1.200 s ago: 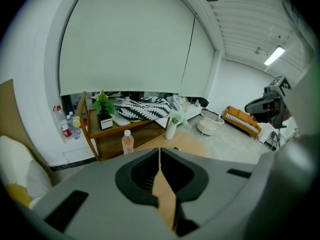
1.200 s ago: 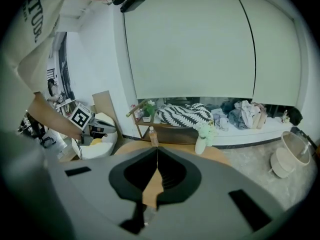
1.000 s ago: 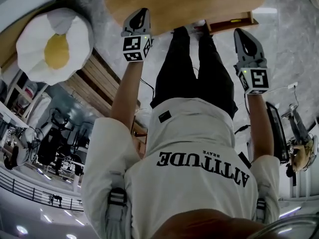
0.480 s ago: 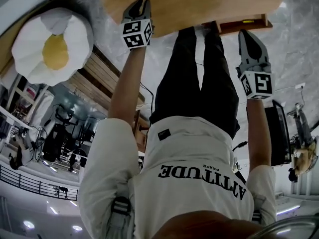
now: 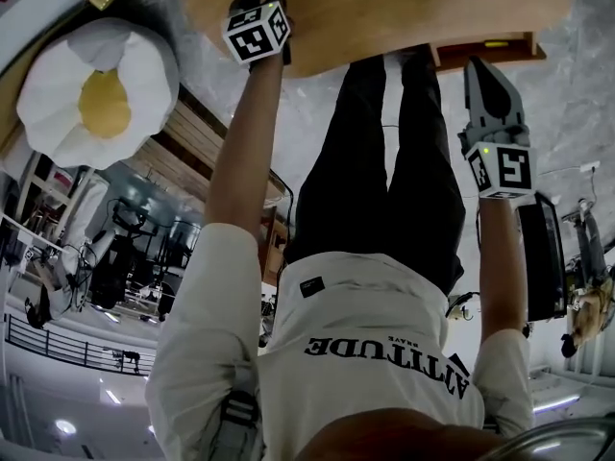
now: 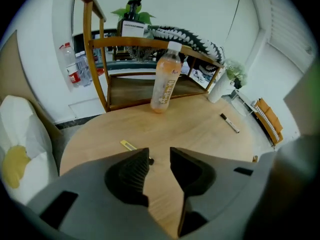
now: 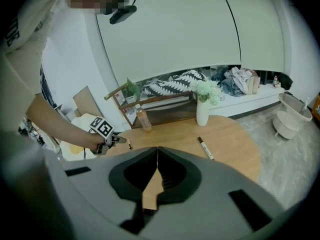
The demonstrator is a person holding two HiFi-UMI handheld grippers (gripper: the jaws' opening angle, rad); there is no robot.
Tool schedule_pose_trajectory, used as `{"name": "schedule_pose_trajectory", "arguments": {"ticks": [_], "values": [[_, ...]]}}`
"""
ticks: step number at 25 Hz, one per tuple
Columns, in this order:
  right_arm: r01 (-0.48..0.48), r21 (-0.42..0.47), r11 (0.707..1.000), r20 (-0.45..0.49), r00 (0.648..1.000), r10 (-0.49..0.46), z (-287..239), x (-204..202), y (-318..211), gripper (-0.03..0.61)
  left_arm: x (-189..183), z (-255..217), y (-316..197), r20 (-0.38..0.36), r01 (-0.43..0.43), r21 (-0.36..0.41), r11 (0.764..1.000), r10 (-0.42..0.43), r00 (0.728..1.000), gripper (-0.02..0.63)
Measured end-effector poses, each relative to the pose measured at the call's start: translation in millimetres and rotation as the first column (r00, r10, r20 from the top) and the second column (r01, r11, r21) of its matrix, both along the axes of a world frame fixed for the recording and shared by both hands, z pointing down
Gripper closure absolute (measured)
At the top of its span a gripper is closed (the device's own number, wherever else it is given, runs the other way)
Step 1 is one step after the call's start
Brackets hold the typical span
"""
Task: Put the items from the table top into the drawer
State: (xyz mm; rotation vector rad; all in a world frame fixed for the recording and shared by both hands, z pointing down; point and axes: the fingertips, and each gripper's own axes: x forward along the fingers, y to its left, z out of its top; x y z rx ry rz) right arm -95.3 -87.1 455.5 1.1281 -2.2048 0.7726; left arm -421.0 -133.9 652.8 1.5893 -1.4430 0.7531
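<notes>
Left gripper, lowered toward the counter, has just been spreading its jaws (nothing between) near the yellow item, likely for pickup; right gripper pressed together.

Round wooden table on grey marbled floor, wooden rack against white wall, egg-shaped cushion.

Probably a living room: round wooden table, vase, egg cushion

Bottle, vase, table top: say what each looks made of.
Bottle: likely clear plastic; orange drink shows through, white cap.
Vase: smooth white, probably ceramic, perhaps glass.
Table top: light wood or veneer, faint grain, satin sheen.
</notes>
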Motion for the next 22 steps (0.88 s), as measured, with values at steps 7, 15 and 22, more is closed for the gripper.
{"name": "schedule_pose_trajectory", "arguments": {"ticks": [7, 15, 22], "values": [[-0.012, -0.016, 1.0, 0.011, 1.0, 0.012, 27, -3, 5, 0.558, -14, 57, -9, 0.002, 0.15, -0.098, 0.984, -0.15, 0.989, 0.434], [-0.045, -0.033, 0.998, 0.017, 0.999, 0.046, 46, 7, 8, 0.558, -17, 90, -2, 0.049, 0.193, -0.174, 0.966, -0.188, 0.981, 0.425], [-0.074, -0.033, 0.997, 0.023, 0.997, 0.075, 55, 15, 6, 0.558, -27, 94, 2, 0.057, 0.161, -0.159, 0.974, -0.154, 0.986, 0.519]]}}
